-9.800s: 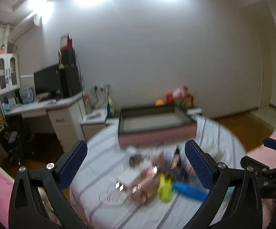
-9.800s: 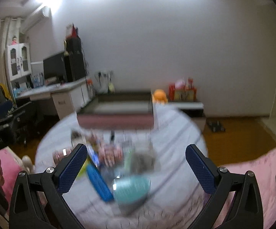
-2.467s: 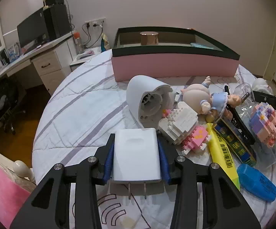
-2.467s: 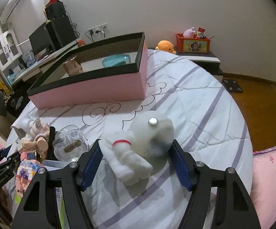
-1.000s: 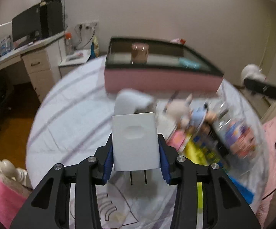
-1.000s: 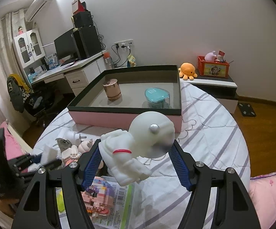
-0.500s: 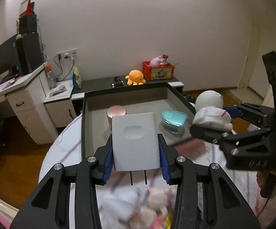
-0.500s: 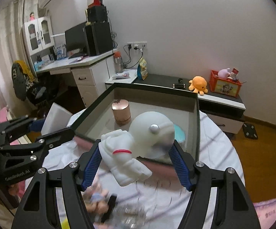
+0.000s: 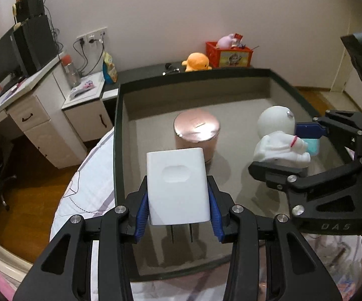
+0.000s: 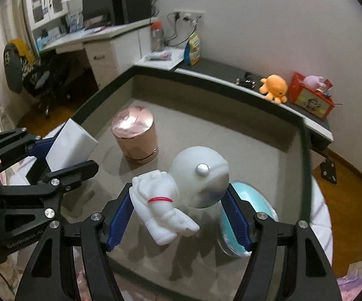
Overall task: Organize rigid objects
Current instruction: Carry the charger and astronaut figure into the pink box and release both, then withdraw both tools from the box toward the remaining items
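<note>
Tray [image 9: 117, 135]: one. Inside, at 12 o'clock: one copper canister [image 9: 196, 135]. Held above it: one white charger [image 9: 178, 185], one astronaut figure [image 10: 181, 195].

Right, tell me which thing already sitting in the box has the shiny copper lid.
The pink round tin, standing upright toward the box's left side. The teal container at right has no such lid.

Charger [image 9: 178, 185] & astronaut toy [image 9: 279, 138] are hanging over the tray [image 9: 117, 150], charger left of toy, w/ a canister [image 9: 196, 135] sitting inside behind them & a lidded container [image 10: 249, 208] lying under the toy.
</note>
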Demonstrator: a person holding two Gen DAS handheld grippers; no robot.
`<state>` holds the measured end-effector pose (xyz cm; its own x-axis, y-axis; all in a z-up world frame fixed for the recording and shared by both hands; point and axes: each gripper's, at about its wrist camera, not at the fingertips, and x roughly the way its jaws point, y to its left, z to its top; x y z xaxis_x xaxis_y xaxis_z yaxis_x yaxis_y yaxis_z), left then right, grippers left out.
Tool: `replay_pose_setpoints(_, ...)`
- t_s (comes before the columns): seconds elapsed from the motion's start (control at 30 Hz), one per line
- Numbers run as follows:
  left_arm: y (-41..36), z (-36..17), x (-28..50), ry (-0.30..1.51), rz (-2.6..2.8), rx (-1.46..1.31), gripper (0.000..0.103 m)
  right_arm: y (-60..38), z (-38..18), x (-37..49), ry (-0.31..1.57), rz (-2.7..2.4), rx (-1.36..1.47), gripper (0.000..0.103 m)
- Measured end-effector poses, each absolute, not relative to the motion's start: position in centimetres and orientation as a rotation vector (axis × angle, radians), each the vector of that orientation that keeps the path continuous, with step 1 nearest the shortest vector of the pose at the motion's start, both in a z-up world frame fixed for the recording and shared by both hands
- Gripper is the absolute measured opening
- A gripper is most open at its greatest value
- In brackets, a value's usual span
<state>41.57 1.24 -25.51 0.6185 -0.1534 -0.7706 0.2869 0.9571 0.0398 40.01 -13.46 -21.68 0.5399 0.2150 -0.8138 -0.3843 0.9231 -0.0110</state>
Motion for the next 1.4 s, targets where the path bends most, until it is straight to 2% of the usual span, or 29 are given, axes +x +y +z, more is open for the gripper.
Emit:
replay_pose_setpoints(0.3,0.8,-25.7,41.8,0.850,-0.216,0.197,0.045,-13.3,-22.9,40.9,0.946,0.342,-0.238,0.072)
replay_pose_setpoints(0.4,1.6,-25.1,41.4,0.833,-0.232,0.148,0.059,-13.7,-22.2,40.6,0.914,0.322,-0.230,0.077)
replay_pose_setpoints(0.43,1.9,-24.7,41.0,0.821,-0.231,0.132,0.073,-13.9,-21.8,40.4,0.896,0.316,-0.230,0.079)
replay_pose_setpoints(0.5,2.0,-23.5,39.7,0.780,-0.237,0.121,0.084,-14.6,-20.6,39.4,0.853,0.301,-0.222,0.081)
replay_pose_setpoints(0.53,2.1,-23.0,39.0,0.752,-0.220,0.130,0.093,-14.6,-20.3,39.2,0.844,0.306,-0.210,0.081)
replay_pose_setpoints(0.57,2.0,-22.3,38.0,0.712,-0.198,0.150,0.098,-15.1,-19.5,38.3,0.822,0.314,-0.185,0.081)
replay_pose_setpoints(0.67,2.3,-20.3,35.1,0.641,-0.182,0.158,0.103,-15.8,-17.8,35.9,0.766,0.281,-0.158,0.085)
replay_pose_setpoints(1.0,2.3,-16.1,23.6,0.464,-0.147,0.102,0.103,-17.9,-12.5,24.6,0.566,0.222,-0.074,0.086)
replay_pose_setpoints(1.4,1.0,-14.9,11.8,0.345,-0.168,0.070,0.103,-18.1,-12.2,11.9,0.396,0.094,-0.045,0.086)
